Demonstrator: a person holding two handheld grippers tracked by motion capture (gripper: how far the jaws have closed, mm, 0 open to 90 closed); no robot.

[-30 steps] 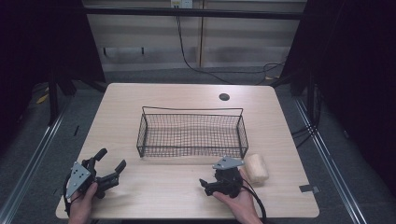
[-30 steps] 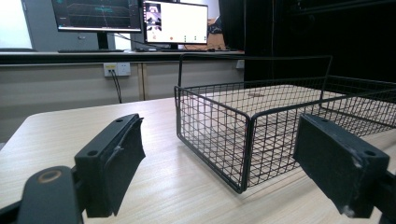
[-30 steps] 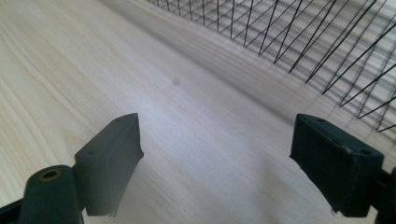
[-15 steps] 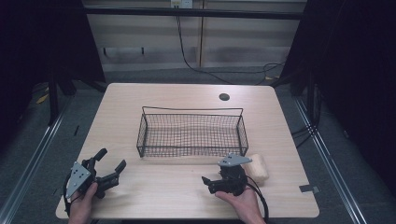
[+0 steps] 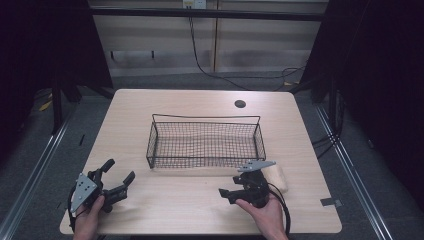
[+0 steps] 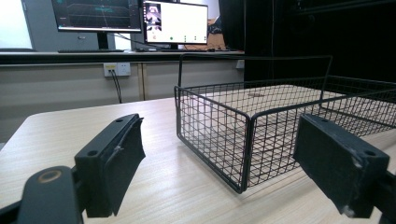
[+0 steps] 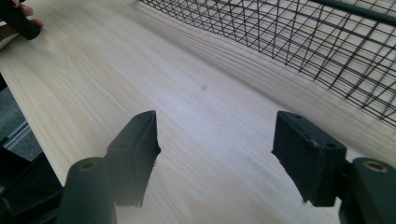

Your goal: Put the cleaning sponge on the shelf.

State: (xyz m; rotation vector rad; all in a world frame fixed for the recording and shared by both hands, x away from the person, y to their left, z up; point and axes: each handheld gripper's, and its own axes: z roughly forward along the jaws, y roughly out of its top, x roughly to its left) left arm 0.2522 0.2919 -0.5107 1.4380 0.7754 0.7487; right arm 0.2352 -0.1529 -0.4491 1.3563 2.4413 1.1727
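Observation:
A black wire basket [image 5: 205,142] stands in the middle of the wooden table [image 5: 170,215], with nothing visible in it. A beige bread-like roll [image 5: 278,178] lies just off its near right corner. My right gripper [image 5: 230,186] rests directly left of the roll, jaws pointing left, open, with bare table between them [image 7: 215,154]. My left gripper [image 5: 120,169] sits near the front left corner, open, aimed at the basket [image 6: 252,116]; nothing lies between its jaws [image 6: 224,163].
A dark round grommet [image 5: 240,104] is set in the table behind the basket. A small grey tape mark [image 5: 330,202] sits near the front right edge. The other hand [image 7: 18,18] shows far off in the right gripper view.
My right gripper has shifted slightly right and turned, so its grey plate now covers part of the roll. The left gripper has stayed still.

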